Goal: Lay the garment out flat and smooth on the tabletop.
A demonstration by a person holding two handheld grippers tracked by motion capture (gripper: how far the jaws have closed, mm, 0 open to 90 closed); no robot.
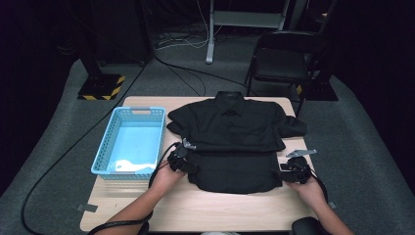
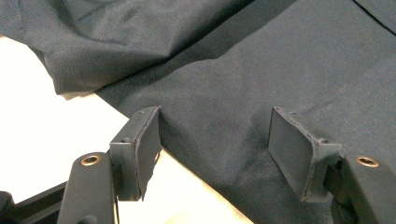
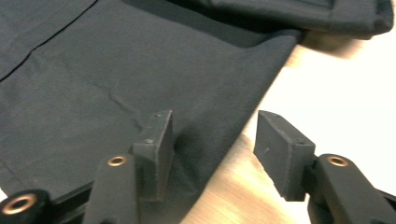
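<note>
Nearest, the left gripper (image 1: 183,164) and right gripper (image 1: 292,172) are held wide open, nothing gripped, astride the side edges of the black shirt (image 1: 235,142) spread on the table (image 1: 195,208). The cloth looks soft and limp, probably light; its edges are best pinched. Beyond sits a blue basket (image 1: 147,111).

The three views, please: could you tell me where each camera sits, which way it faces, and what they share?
High view: above the person's side, looking forward and down on the table, black shirt and blue basket; both forearms enter from below.
Left gripper view: rides the left tongs, looking along open jaws that straddle the shirt's edge.
Right gripper view: rides the right tongs, jaws open over the opposite edge.
Shared: all show the shirt on the pale tabletop.
</note>
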